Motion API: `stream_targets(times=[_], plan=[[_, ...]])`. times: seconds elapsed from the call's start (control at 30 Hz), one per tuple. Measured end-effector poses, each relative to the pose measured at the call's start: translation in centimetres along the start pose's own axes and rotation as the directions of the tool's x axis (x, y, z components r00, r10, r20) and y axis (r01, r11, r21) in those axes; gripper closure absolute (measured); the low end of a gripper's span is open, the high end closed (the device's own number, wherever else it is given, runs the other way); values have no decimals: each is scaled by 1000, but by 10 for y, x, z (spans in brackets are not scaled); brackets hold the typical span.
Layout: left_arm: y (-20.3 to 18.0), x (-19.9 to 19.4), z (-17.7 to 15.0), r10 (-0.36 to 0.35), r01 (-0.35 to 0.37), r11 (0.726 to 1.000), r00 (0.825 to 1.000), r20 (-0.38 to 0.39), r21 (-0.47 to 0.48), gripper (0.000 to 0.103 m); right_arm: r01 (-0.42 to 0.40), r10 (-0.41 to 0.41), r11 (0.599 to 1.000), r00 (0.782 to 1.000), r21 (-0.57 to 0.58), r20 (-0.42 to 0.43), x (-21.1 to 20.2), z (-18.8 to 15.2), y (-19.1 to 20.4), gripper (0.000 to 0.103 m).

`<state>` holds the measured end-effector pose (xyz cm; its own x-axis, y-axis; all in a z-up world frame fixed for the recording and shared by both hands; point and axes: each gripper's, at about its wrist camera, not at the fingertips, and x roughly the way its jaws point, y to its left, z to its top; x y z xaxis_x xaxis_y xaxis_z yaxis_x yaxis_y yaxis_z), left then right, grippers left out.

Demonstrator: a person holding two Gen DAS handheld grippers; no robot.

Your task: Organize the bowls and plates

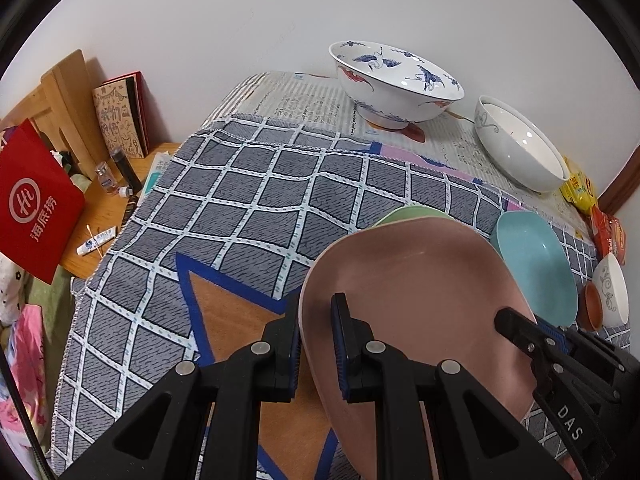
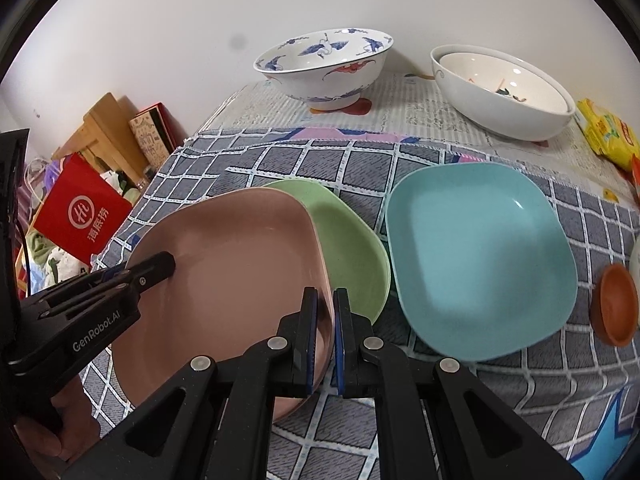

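A pink plate (image 1: 416, 304) (image 2: 232, 264) is held tilted above the checked cloth, partly over a green plate (image 2: 348, 248) (image 1: 412, 213). My left gripper (image 1: 316, 312) is shut on the pink plate's left rim; its finger (image 2: 160, 266) shows in the right wrist view. My right gripper (image 2: 326, 312) is shut on the pink plate's right rim; its finger (image 1: 516, 326) shows in the left wrist view. A teal plate (image 2: 480, 256) (image 1: 536, 264) lies flat to the right.
A crane-pattern bowl (image 2: 324, 68) (image 1: 396, 80) and stacked white bowls (image 2: 504, 92) (image 1: 520, 148) stand at the back. A small brown dish (image 2: 616, 304) (image 1: 590, 306), a white bowl (image 1: 610, 290) and snack packets (image 2: 608, 132) are at the right. A cluttered wooden side table (image 1: 92, 216) stands on the left.
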<state>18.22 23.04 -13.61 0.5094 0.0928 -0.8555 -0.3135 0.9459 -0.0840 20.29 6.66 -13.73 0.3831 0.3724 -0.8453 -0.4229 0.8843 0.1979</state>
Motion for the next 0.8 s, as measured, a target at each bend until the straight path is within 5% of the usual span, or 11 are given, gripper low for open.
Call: stream_targets(times=[0.8], plan=[[-11,21,3,8,-8,1000,999,-43,-1,88,51,-50,986,999,-157,4,31,29,-6,91]])
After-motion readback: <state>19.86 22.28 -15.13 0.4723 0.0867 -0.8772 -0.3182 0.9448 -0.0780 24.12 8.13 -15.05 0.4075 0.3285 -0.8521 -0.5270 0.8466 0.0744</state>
